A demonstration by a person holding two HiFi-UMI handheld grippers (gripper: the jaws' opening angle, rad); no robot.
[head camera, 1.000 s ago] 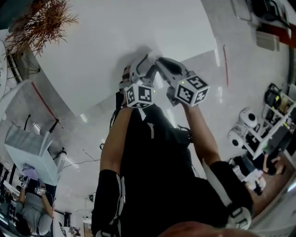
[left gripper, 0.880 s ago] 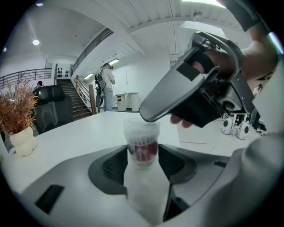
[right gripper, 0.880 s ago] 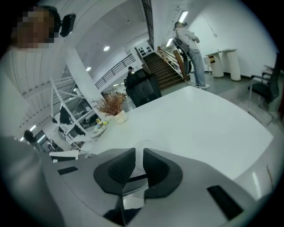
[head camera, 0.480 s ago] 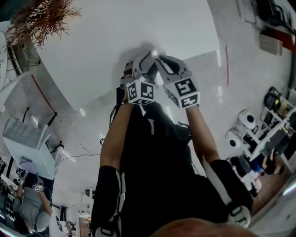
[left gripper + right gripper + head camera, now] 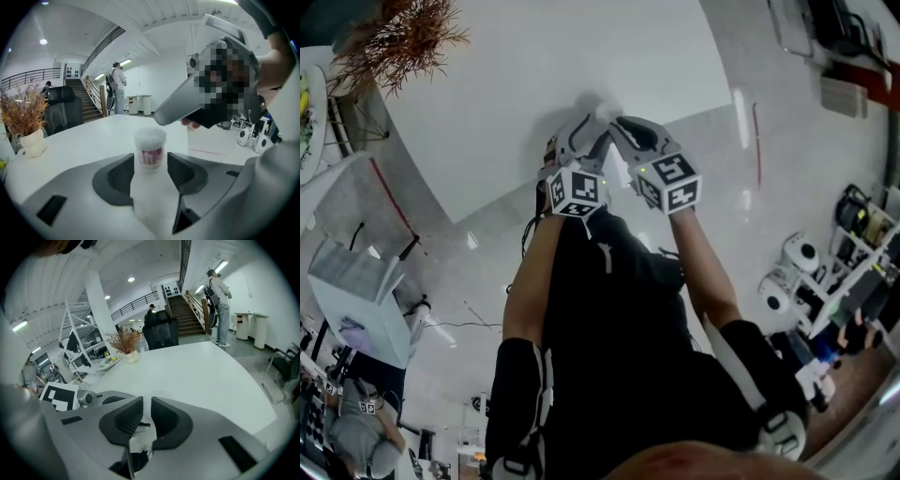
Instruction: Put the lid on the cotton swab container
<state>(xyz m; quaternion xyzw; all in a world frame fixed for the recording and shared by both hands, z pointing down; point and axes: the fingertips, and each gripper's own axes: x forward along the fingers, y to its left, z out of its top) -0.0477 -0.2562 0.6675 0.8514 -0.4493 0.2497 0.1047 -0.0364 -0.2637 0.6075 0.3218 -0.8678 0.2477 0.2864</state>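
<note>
Grips the cotton swab container (image 5: 150,146) upright in the left gripper (image 5: 151,161), jaws spread wide yet tight against both its sides, white table (image 5: 84,140) behind it. Poises the right gripper (image 5: 146,403) just above and right of the container, blocking the view beyond. Pinches, in jaws just narrowed to a slit, a thin pale piece, apparently the lid (image 5: 141,442). Shows a vase of dried stems (image 5: 32,140) well left of the container.
</note>
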